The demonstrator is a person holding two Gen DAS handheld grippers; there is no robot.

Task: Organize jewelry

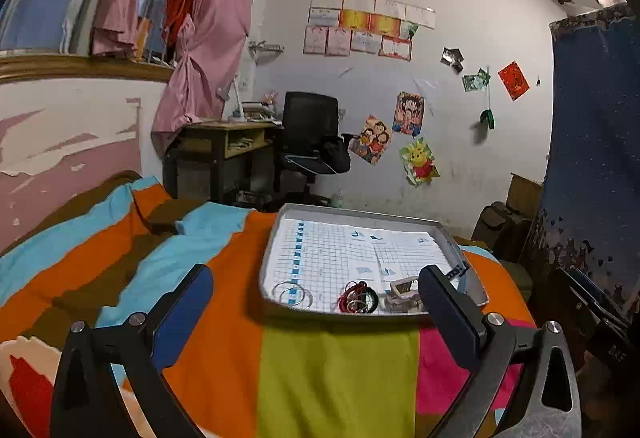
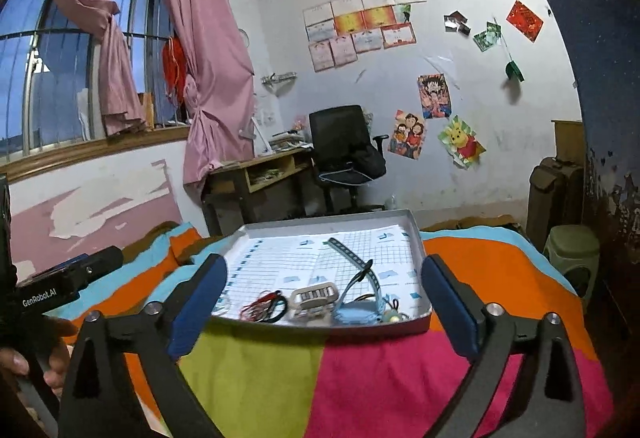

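Observation:
A grey metal tray lined with grid paper lies on the striped bed cover; it also shows in the right wrist view. Along its near edge lie thin silver bangles, a red and black bracelet bundle, a white beaded bracelet and a light blue watch with its strap raised. My left gripper is open and empty, just short of the tray's near edge. My right gripper is open and empty, also in front of the tray.
The bed cover has orange, green, pink and blue stripes. A desk and a black office chair stand beyond the bed. A green stool stands at the right. The left gripper's body shows at the left.

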